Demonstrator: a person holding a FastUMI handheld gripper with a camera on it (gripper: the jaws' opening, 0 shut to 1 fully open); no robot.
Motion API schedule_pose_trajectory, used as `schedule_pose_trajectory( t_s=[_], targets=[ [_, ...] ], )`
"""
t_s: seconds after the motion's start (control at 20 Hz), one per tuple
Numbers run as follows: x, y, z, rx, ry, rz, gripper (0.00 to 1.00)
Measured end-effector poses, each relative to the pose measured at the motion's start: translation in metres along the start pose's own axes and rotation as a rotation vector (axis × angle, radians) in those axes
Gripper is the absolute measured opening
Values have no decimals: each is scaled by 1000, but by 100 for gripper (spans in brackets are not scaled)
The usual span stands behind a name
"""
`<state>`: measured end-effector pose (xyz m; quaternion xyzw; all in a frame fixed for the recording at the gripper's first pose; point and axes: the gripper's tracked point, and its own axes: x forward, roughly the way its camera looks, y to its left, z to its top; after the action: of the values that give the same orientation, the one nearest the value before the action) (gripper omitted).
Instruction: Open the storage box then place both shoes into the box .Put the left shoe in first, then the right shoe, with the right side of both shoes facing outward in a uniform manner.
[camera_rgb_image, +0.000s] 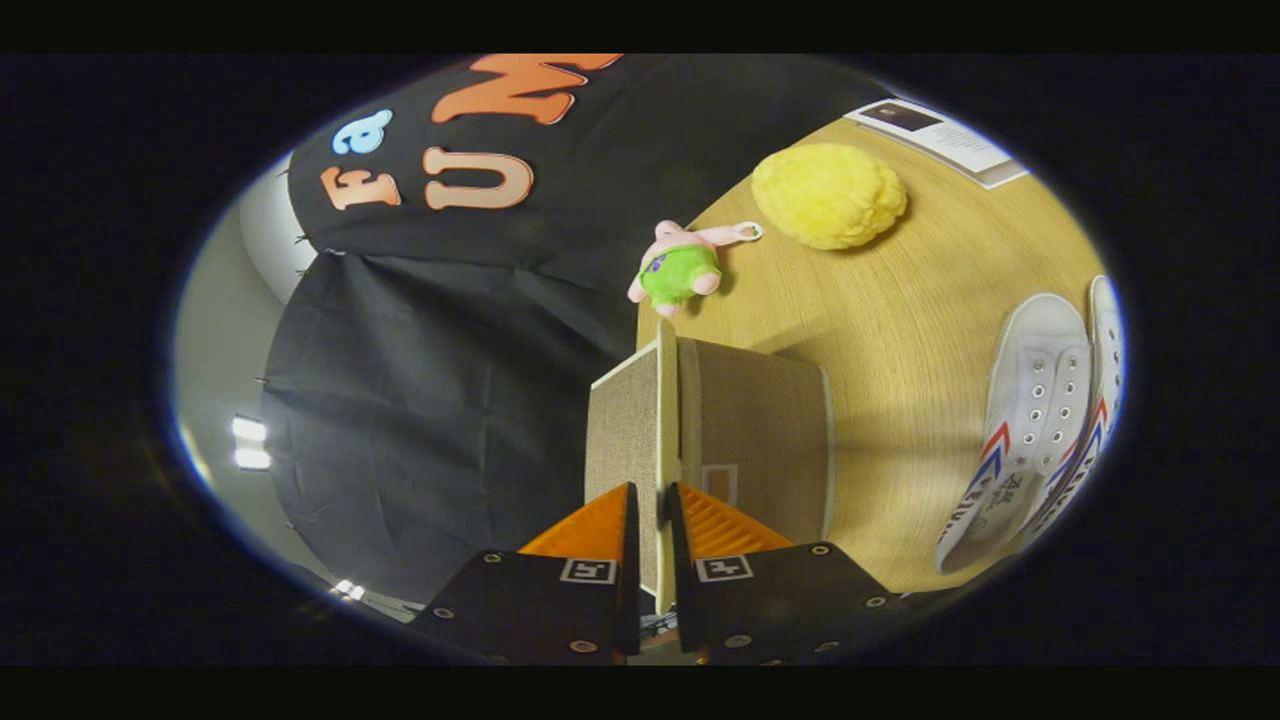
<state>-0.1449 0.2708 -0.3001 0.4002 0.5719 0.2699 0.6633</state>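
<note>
The tongs (652, 520) are clenched on the thin pale edge of the beige fabric-covered lid (630, 440) of the storage box, one finger on each face of the panel, which runs edge-on straight ahead between them. The lower end of that lid passes between the tong bodies and is lost there.

Just beyond the fingers, joined to the lid along its far edge, sits the beige fabric storage box (760, 440) on the light wooden surface (900, 340). One side wall of it shows, bearing a small pale square patch near the fingers; the lid stands clear of the wall, but the inside of the box is turned away, so whatever it may hold cannot be made out.

Off to the side of the box, well apart from it, the pair of white canvas lace-up shoes with red and blue stripes (1040, 420) lies on the surface at its edge, the two touching side by side; the outer one is partly cut off.

Farther on, near the surface's far edge, a small pink plush toy in green shorts (680, 268) lies beside a round fluffy yellow cushion (828, 195). Past that, a white printed sheet (940, 135) rests at a far corner.

Behind the surface hangs the black cloth wall (420, 400), with a grey room wall and bright ceiling lights (250, 443) at its side.
</note>
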Motion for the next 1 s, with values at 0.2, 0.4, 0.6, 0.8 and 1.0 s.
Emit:
schedule_pose_trajectory(
  t_s=[0.2,0.4,0.6,0.8,1.0],
  targets=[
    [14,-10,-3,41,9,-67,16],
    [27,3,-4,120,27,-46,20],
    [26,35,-3,162,30,34,7],
    [21,83,15,167,0,124,4],
    [28,135,24,89,-8,161,4]
  ],
)
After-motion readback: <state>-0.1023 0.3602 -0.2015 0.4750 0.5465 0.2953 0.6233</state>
